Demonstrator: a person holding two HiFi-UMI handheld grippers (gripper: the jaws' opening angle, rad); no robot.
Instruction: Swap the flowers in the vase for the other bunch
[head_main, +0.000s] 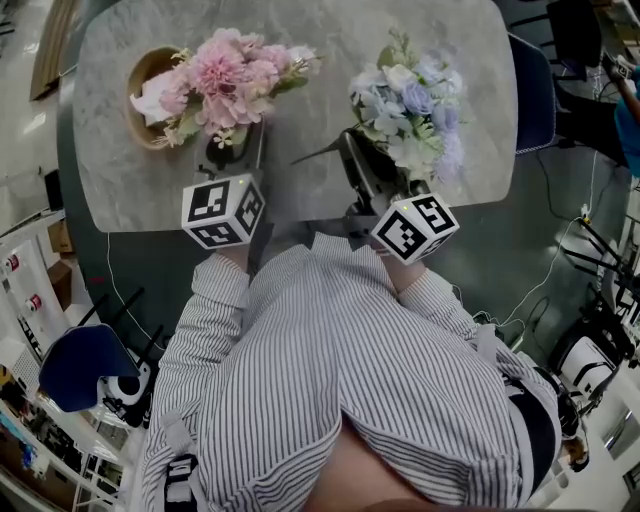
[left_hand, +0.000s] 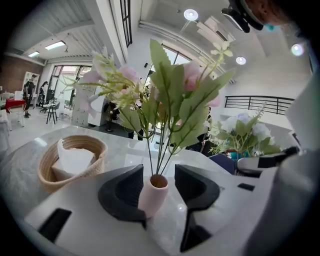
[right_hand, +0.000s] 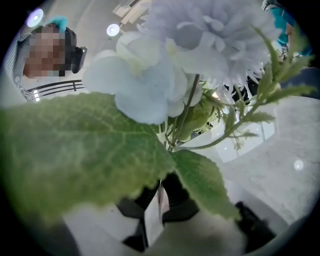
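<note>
A small pink vase (left_hand: 154, 197) stands on the marble table (head_main: 320, 190) and holds the pink bunch (head_main: 225, 75), whose leaves and blooms (left_hand: 170, 95) fill the left gripper view. My left gripper (left_hand: 159, 187) is open around the vase, which sits close to the left jaw with a gap to the right jaw. In the head view the left gripper (head_main: 232, 150) sits just below the pink blooms. My right gripper (right_hand: 160, 200) is shut on the stems of the blue and white bunch (right_hand: 165, 80) and holds it upright over the table (head_main: 410, 105). Big leaves hide most of its jaws.
A woven basket (head_main: 140, 75) with white paper in it (left_hand: 47, 165) stands at the table's left end, beside the pink bunch. A blue chair (head_main: 535, 95) stands past the right end. The table's near edge is right at my body.
</note>
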